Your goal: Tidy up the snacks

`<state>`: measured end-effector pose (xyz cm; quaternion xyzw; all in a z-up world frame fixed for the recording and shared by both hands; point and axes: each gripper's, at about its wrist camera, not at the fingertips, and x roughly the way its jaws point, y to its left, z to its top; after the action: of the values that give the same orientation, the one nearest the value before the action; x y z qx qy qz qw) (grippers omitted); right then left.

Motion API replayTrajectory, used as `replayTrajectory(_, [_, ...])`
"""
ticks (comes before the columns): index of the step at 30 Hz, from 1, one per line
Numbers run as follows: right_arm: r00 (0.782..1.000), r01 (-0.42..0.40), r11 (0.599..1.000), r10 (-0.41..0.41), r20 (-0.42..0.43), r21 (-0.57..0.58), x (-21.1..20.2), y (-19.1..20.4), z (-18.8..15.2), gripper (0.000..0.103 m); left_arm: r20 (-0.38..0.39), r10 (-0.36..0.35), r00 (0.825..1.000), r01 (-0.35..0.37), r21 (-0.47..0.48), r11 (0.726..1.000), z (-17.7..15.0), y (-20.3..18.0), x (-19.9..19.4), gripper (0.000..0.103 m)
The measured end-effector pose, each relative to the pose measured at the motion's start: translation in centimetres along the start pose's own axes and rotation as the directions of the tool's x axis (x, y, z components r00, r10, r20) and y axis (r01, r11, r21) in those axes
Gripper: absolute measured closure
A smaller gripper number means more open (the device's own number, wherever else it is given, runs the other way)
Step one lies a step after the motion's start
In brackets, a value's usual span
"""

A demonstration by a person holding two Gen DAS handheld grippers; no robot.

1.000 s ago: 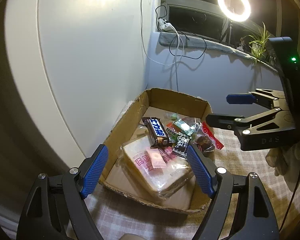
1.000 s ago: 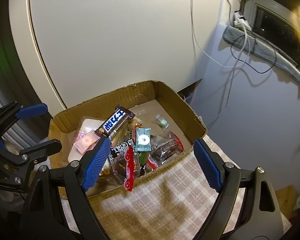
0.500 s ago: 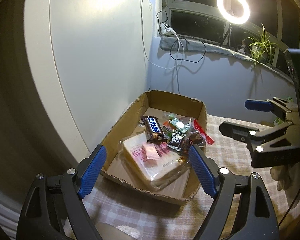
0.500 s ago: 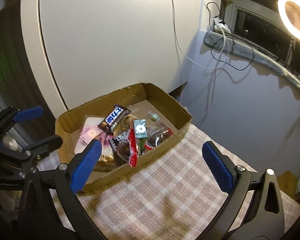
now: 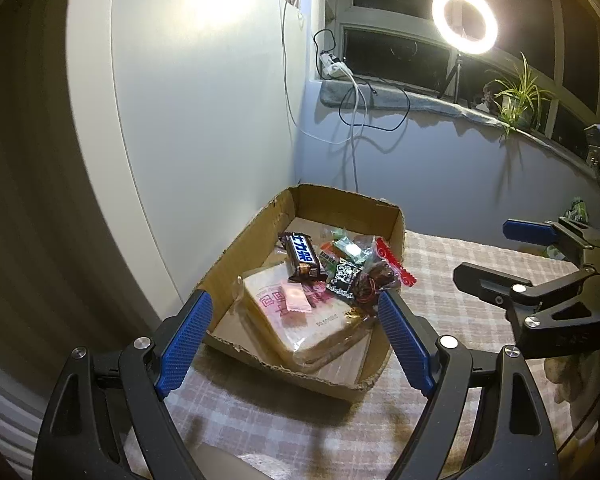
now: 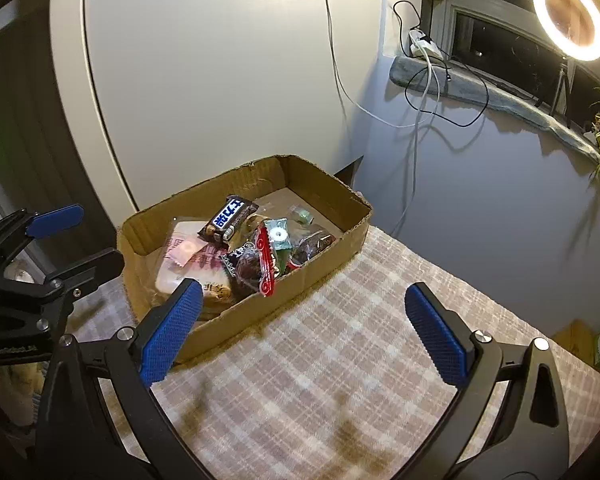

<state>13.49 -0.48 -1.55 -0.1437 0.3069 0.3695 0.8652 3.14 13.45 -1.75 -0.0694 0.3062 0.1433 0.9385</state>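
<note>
At the left edge of the checked table (image 6: 340,360) stood the cardboard box (image 5: 244,248), with bread (image 5: 300,320), a chocolate bar (image 5: 302,256) and small sweets (image 5: 360,272) heaped inside. The left gripper (image 5: 292,344) hung apart and empty before it. The right gripper (image 6: 300,328) had just opened wide, empty, over bare cloth. A good next step, I think, was to lift the top bar alone.

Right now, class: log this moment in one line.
left gripper: open | right gripper: open, empty | snacks: in cardboard box
</note>
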Motion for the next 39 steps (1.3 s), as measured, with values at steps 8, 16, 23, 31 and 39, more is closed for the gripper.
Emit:
replayTrajectory(8, [1.000,0.007,1.000,-0.007,0.010,0.016,-1.5,-0.2,-1.0,0.000,0.011,0.003,1.000,-0.003,-0.001,1.000,-0.5,-0.6,-0.8,0.018])
replayTrajectory(16, [1.000,0.002,1.000,-0.003,0.013,0.025,-1.8,-0.7,-1.3,0.000,0.005,0.010,1.000,-0.010,-0.004,1.000,-0.6,-0.7,-1.1,0.018])
replayTrajectory(23, [1.000,-0.005,1.000,0.004,0.006,0.030,-1.8,-0.6,-1.3,0.000,0.010,0.011,1.000,-0.011,0.003,1.000,-0.5,-1.0,-1.1,0.018])
replayTrajectory(31, [1.000,-0.005,1.000,0.005,0.005,0.031,-1.7,-0.4,-1.5,0.000,0.007,0.012,1.000,-0.013,0.009,1.000,-0.6,-1.0,-1.3,0.018])
replayTrajectory(39, [1.000,-0.007,1.000,0.007,0.000,0.028,-1.6,-0.1,-1.8,0.000,0.007,0.012,1.000,-0.012,0.010,1.000,-0.8,-1.1,-1.3,0.018])
